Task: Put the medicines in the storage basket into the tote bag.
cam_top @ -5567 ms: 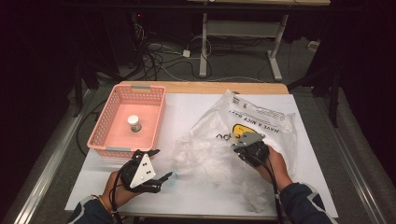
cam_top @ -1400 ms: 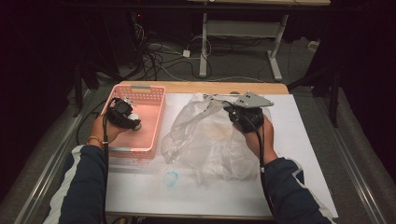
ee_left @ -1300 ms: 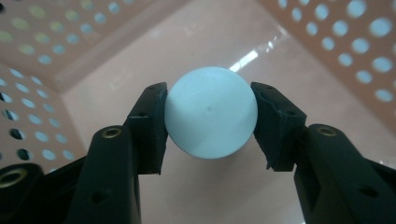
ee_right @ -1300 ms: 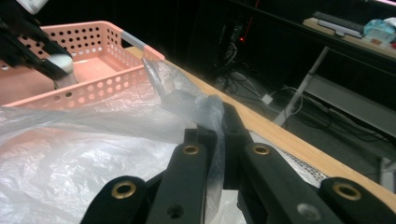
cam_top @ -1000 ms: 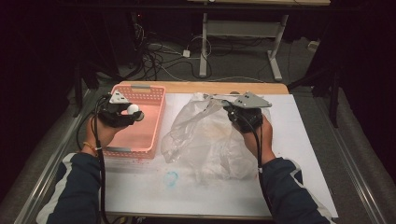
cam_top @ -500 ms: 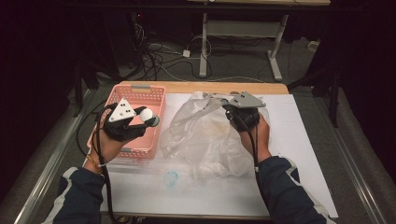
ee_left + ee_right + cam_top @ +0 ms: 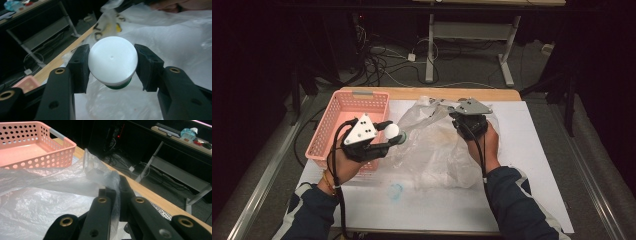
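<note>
My left gripper [image 7: 391, 136] [image 7: 112, 65] is shut on a small bottle with a white cap [image 7: 391, 132] [image 7: 113, 59] and a green band below it. It holds the bottle in the air between the pink basket [image 7: 343, 108] and the clear plastic bag [image 7: 432, 150]. My right gripper [image 7: 451, 113] [image 7: 115, 192] is shut on the bag's upper edge [image 7: 110, 178] and lifts it off the table near the far side. The bag [image 7: 180, 42] sags below, spread over the white sheet.
The pink perforated basket [image 7: 37, 150] stands at the table's left. A white sheet [image 7: 532, 150] covers the wooden table, whose far edge [image 7: 492, 94] is bare wood. A small bluish scrap [image 7: 395, 190] lies on the sheet near the front. Cables and a desk frame lie beyond.
My left gripper took the bottle out of the basket and carried it right, toward the bag's mouth. My right gripper keeps the bag's edge raised, hardly moving.
</note>
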The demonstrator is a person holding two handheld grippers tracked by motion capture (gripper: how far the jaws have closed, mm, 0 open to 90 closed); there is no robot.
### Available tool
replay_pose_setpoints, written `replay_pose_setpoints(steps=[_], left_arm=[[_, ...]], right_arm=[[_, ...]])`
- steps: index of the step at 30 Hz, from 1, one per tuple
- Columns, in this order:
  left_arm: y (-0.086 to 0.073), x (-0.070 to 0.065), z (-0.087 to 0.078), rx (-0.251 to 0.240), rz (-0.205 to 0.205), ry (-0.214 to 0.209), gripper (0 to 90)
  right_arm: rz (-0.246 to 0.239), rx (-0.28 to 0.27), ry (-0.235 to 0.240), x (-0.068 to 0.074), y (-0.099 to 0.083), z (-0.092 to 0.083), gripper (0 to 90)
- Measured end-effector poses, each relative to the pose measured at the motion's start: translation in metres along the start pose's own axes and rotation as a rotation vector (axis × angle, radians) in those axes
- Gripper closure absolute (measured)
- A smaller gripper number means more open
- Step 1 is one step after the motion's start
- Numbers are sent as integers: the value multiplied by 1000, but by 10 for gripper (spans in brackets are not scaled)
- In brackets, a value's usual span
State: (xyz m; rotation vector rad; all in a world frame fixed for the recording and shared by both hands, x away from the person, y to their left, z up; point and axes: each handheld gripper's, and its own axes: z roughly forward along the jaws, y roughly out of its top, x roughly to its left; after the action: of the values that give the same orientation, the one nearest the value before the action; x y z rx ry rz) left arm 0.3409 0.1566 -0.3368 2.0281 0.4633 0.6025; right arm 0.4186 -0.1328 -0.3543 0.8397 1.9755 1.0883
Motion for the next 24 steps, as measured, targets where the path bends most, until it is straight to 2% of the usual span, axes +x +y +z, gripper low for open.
replay_pose_setpoints(steps=[4, 10, 12, 14, 16, 20, 24], left_arm=[[9, -16, 8, -2, 32, -27, 480], [23, -46, 10, -27, 96, -73, 480], [22, -55, 19, -11, 106, -90, 480], [17, -60, 33, 26, 105, -110, 480], [10, -62, 50, 68, 100, -123, 480], [-6, -59, 77, 136, 81, -118, 480], [-18, -50, 98, 182, 54, -90, 480]], right_arm=[[2, 2, -2, 1, 0, 0, 900], [5, 5, -6, 0, 0, -1, 900], [7, 3, -2, 0, 0, -1, 900], [9, 0, 2, 0, 0, -2, 900], [11, -1, 5, 1, 1, -3, 900], [9, -8, 16, 1, 1, -5, 900], [19, -9, 41, 2, 1, -6, 900]])
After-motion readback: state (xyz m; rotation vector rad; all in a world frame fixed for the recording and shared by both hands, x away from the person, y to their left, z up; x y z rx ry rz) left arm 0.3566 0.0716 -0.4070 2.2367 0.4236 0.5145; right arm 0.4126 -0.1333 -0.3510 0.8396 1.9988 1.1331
